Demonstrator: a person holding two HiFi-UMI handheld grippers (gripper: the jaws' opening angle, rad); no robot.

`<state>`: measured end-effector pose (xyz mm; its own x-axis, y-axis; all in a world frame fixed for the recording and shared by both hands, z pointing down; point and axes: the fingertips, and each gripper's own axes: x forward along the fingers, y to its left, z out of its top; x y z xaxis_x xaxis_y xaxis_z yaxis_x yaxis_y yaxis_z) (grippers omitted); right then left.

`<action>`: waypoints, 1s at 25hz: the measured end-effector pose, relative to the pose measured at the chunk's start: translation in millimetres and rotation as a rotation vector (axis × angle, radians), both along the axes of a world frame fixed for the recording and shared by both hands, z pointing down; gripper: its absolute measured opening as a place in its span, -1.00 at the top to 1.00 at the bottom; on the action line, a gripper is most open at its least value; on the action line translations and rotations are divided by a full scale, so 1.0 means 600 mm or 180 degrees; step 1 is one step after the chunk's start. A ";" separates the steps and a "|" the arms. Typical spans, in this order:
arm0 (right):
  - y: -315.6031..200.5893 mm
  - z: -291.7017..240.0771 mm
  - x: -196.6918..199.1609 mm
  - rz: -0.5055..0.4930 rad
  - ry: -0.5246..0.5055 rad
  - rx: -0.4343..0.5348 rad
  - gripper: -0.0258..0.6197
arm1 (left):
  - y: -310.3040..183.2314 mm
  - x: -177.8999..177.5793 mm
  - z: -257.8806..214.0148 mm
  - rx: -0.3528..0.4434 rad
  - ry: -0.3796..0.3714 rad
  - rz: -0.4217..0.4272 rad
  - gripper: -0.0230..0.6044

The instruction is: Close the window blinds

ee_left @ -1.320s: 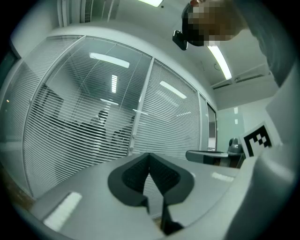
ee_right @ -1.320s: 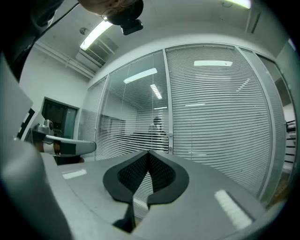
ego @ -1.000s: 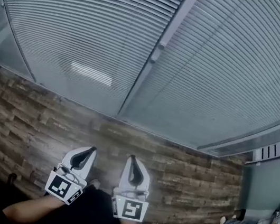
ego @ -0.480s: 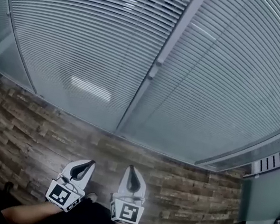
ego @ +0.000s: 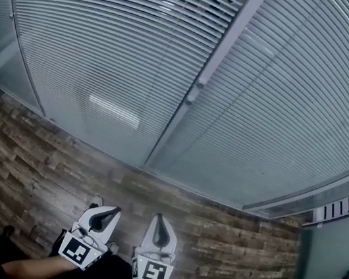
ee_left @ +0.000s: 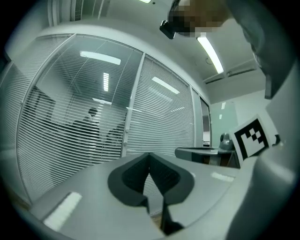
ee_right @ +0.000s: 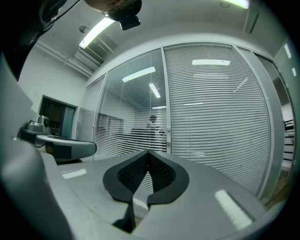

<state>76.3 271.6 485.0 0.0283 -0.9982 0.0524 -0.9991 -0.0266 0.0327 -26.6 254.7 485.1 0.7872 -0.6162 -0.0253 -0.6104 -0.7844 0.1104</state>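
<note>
In the head view, two window blinds hang side by side, one (ego: 104,43) at 11 o'clock and one (ego: 287,108) at 2 o'clock. Well apart from them, above the wooden floor (ego: 36,164) at 6 o'clock, are two grippers, the left gripper (ego: 114,211) and the right gripper (ego: 159,217). In the left gripper view its jaws are together with nothing between them, and the blinds are at 12 o'clock. In the right gripper view the jaws are also together and empty, with the blinds again at 12 o'clock.
</note>
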 end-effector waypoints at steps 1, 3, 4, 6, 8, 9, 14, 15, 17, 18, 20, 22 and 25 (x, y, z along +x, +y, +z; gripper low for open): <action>-0.006 0.003 -0.001 -0.0003 -0.0010 -0.0006 0.92 | -0.007 -0.002 0.006 -0.0008 -0.0028 0.0001 0.93; -0.020 0.007 0.001 0.0003 -0.0040 -0.0033 0.92 | -0.025 -0.002 0.017 -0.0015 -0.0068 -0.0006 0.93; -0.027 0.007 0.004 0.0011 -0.0047 -0.0047 0.92 | -0.035 0.000 0.019 -0.0031 -0.0069 -0.0009 0.93; -0.041 0.008 0.010 0.0033 0.0005 -0.0097 0.92 | -0.055 0.003 0.020 -0.0057 -0.0063 -0.0008 0.93; -0.059 0.009 0.016 0.0105 0.0094 -0.0156 0.92 | -0.077 0.007 0.016 -0.0064 -0.0046 0.0004 0.93; -0.068 0.011 0.019 0.0151 0.0140 -0.0202 0.92 | -0.087 0.009 0.013 -0.0075 -0.0011 0.0017 0.93; -0.120 0.005 0.028 0.0194 0.0154 -0.0260 0.92 | -0.144 0.023 0.008 -0.0164 0.0062 0.0084 0.93; -0.133 0.002 0.032 0.0220 0.0148 -0.0261 0.92 | -0.159 0.026 0.001 -0.0164 0.0084 0.0101 0.93; -0.161 -0.002 0.040 0.0290 0.0125 -0.0276 0.92 | -0.190 0.032 -0.013 -0.0153 0.0140 0.0121 0.93; -0.174 -0.006 0.044 0.0313 0.0105 -0.0283 0.92 | -0.204 0.035 -0.021 -0.0145 0.0171 0.0132 0.93; -0.199 -0.017 0.050 0.0332 0.0081 -0.0284 0.92 | -0.227 0.040 -0.039 -0.0116 0.0242 0.0181 0.93; -0.222 -0.031 0.053 0.0336 0.0085 -0.0260 0.92 | -0.248 0.046 -0.056 -0.0060 0.0293 0.0259 0.93; -0.253 -0.038 0.048 0.0357 0.0098 -0.0257 0.91 | -0.274 0.050 -0.073 0.0060 0.0287 0.0342 0.93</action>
<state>105.3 119.9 462.1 0.1423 -0.9813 0.1298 -0.9885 -0.1341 0.0699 3.4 90.2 441.4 0.8426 -0.5272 -0.1099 -0.5111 -0.8471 0.1456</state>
